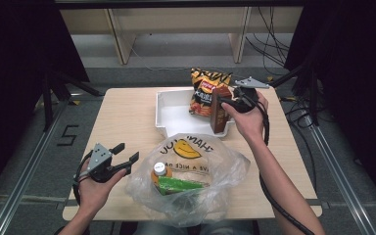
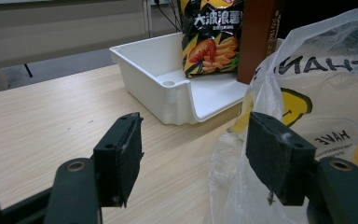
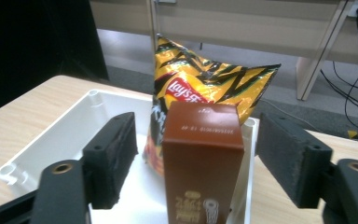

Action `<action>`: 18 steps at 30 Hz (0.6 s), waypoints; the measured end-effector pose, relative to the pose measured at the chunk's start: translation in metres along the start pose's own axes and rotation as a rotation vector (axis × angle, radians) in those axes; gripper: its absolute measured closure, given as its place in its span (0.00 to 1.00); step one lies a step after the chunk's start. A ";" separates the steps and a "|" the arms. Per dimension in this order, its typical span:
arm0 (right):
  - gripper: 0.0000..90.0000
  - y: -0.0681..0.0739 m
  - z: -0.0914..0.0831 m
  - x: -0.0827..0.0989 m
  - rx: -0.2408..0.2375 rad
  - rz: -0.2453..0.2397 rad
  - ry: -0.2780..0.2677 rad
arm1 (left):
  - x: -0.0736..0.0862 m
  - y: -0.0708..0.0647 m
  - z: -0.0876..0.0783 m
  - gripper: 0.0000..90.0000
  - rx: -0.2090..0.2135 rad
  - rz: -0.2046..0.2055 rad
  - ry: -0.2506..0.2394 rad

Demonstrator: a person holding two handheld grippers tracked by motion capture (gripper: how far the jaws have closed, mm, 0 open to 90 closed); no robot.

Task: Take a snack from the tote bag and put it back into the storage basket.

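My right gripper (image 3: 196, 154) stands spread, clear of the upright brown carton (image 3: 203, 158) between its jaws; my left gripper (image 2: 196, 154) gapes beside the plastic bag (image 2: 317, 93).

Carton (image 1: 218, 113) and chips bag (image 1: 205, 90) stand in tray (image 1: 169, 115).

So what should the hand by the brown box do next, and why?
Probably draw the right gripper back from the brown box and head for the plastic bag. Its jaws are open with gaps on both sides of the box, which stands upright in the white tray beside the chips bag. A bottle and a green pack wait in the bag.
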State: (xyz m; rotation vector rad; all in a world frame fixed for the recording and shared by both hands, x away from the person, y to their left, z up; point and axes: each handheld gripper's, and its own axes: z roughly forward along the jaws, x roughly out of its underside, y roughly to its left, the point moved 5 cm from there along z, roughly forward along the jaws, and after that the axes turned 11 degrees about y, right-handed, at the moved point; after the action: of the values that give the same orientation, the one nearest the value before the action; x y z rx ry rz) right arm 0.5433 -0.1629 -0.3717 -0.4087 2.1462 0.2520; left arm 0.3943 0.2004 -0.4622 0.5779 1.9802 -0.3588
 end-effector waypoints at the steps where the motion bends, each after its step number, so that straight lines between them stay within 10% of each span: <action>1: 0.38 0.002 -0.003 0.001 -0.006 0.010 -0.001 | 0.000 0.000 0.000 0.40 0.001 -0.004 0.000; 18: 0.60 0.012 -0.046 0.012 -0.075 -0.044 -0.020 | 0.002 -0.001 -0.001 0.40 -0.004 -0.002 0.006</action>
State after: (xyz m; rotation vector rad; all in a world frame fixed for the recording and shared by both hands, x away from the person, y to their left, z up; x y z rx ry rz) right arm 0.4973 -0.1691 -0.3552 -0.4940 2.1108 0.3111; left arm 0.3923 0.2005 -0.4634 0.5752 1.9871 -0.3544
